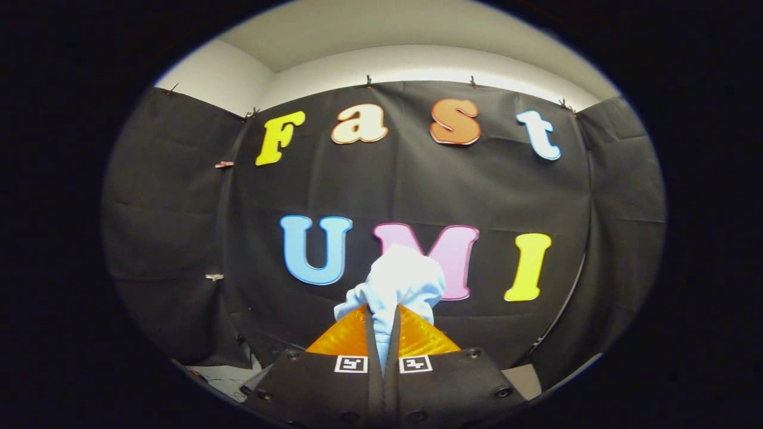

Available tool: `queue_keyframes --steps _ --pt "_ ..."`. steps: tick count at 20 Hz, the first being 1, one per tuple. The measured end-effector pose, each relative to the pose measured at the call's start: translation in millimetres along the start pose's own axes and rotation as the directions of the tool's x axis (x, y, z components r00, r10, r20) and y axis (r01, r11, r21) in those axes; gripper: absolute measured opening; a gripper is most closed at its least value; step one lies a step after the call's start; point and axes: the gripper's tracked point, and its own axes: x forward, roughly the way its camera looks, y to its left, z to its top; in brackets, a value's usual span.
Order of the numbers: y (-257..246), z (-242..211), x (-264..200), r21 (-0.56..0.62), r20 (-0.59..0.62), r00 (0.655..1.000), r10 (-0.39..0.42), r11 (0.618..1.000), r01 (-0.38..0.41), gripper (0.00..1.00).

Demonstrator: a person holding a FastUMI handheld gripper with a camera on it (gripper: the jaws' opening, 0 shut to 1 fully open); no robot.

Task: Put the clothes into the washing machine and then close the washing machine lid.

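The gripper has its orange fingers pinched tight on a bunched pale-blue cloth, which bulges up just past the tips. The risk, I'd say, is that thin pinch: a quick swing and the loose bulk could slip free short of the machine. Beyond the fingers hangs black booth cloth under white wall, with pale surface beside the gripper body.

The hand-held gripper is raised, its orange fingers clamped on cloth.
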Motion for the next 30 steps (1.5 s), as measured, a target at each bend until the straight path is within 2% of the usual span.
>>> queue_keyframes --steps 7,13,18,23,27,30 --pt "105 -44 37 0.036 -0.074 0.976 0.205 0.978 -0.203 0.05" --pt "168 -118 72 0.007 -0.157 0.935 0.318 0.947 -0.321 0.05" --pt "192 -206 98 -0.006 -0.270 0.879 0.392 0.913 -0.409 0.05" --pt "192 -310 115 -0.008 -0.442 0.799 0.407 0.889 -0.457 0.05" --pt "197 -385 117 -0.032 -0.591 0.690 0.418 0.843 -0.537 0.05" --pt "200 -432 105 -0.062 -0.665 0.628 0.405 0.807 -0.587 0.05"
